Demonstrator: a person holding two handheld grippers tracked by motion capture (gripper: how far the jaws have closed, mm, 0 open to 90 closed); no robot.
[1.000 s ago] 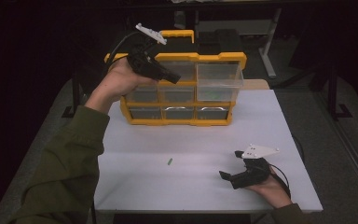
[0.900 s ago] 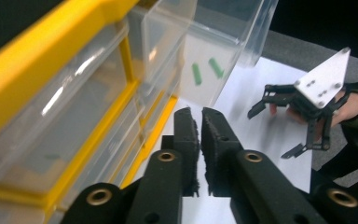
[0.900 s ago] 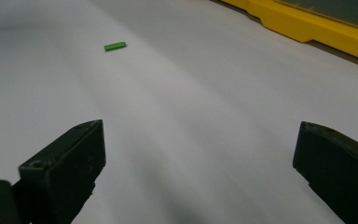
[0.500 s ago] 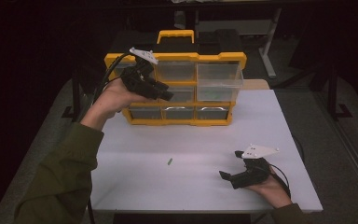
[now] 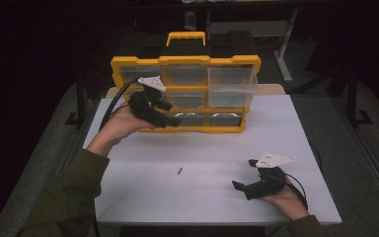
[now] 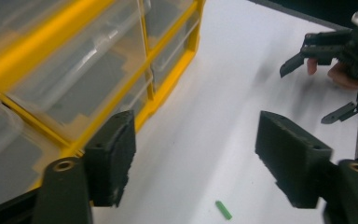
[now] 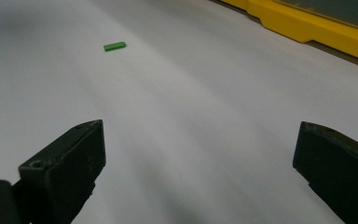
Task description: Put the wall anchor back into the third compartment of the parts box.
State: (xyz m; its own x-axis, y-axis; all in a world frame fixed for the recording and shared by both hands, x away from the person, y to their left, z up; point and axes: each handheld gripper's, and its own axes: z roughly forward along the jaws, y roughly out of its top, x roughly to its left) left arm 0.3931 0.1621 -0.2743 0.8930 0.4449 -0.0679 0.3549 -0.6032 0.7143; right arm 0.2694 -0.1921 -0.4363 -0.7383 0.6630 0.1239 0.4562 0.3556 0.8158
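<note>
My left gripper (image 5: 170, 114) has come down from the top of the yellow drawer organizer (image 5: 185, 61) and now hangs in front of its lower left drawers, with its jaws having just been opening. In the left gripper view they stand well apart with nothing between the pads, only bare table (image 5: 276, 128) and the cabinet's yellow frame behind them. I read that as a let-go up top and a swing toward the next pick.

That pick looks like the small green piece (image 5: 179, 171). It lies flat on the white table, alone, near the middle and closer to my side than the organizer, well apart from both grippers. In the left gripper view the green piece (image 6: 223, 210) sits low between my jaws but farther off, so I still need to drop and reach toward the near edge. It's a short, thin, bright green bar, tiny next to the pads, and I judge it will take a careful pinch.

My right gripper (image 5: 241, 187) rests on the near right of the table, jaws wide apart and empty, pointing left toward the green piece (image 7: 114, 46).
</note>
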